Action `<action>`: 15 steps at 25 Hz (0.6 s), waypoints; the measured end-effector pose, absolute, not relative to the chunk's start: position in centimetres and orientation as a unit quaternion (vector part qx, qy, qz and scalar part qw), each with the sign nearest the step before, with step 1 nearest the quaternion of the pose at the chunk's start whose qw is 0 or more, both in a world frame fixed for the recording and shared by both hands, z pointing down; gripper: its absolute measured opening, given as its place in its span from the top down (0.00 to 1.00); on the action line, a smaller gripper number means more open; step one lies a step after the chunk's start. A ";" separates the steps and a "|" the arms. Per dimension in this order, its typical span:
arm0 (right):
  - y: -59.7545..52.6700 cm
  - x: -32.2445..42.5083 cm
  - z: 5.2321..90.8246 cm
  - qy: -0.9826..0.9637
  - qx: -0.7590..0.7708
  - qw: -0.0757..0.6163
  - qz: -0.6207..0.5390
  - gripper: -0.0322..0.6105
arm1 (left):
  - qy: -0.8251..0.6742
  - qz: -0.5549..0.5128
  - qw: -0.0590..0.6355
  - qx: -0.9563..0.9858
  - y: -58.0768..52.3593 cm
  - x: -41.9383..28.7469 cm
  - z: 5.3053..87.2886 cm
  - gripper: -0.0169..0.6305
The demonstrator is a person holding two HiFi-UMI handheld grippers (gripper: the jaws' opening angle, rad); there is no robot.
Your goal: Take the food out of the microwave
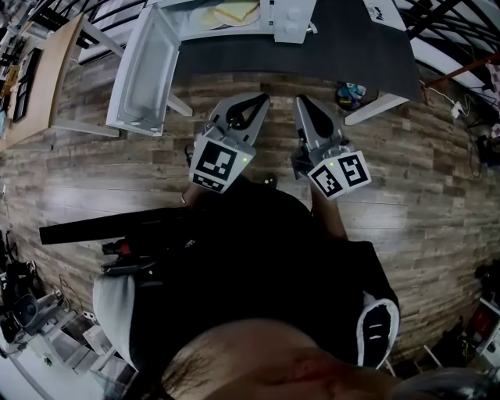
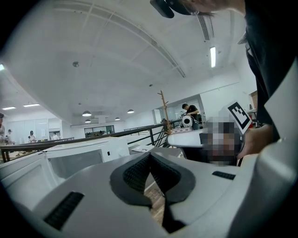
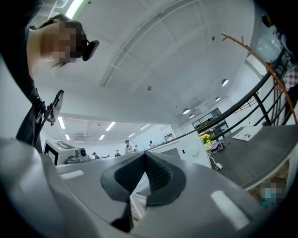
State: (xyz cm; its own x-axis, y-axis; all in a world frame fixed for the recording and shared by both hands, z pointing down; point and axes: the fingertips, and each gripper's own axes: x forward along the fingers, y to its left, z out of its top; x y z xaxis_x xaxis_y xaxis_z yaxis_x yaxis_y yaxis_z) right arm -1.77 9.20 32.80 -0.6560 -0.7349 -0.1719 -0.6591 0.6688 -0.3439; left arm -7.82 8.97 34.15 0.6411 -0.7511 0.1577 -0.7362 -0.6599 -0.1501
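The food [image 1: 232, 12] lies in the open microwave [image 1: 293, 17], ahead of the shut, empty left tongs [image 1: 263, 98] and right tongs [image 1: 300, 100], left nearer.

- The microwave [image 1: 293, 19] is unblocked in front; its door [image 1: 144, 66] stands swung wide to the left.
- Bare floor [image 1: 281, 84] separates the left tool [image 1: 260, 100] and right tool [image 1: 301, 101] from the table [image 1: 367, 55].
- The door juts forward, left of both.
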 end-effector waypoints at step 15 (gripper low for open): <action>6.5 -2.5 32.8 0.897 -0.375 0.175 -0.159 0.95 | 0.417 -0.080 0.032 -0.905 6.5 -9.0 33.6 0.96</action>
State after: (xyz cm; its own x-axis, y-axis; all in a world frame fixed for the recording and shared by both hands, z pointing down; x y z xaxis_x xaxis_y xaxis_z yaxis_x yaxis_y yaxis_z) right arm -2.52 6.49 32.76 -0.6581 -0.7276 -0.1939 -0.6168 0.6686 -0.4154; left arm -8.99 6.52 33.64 0.6396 -0.7595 0.1185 -0.7492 -0.6504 -0.1248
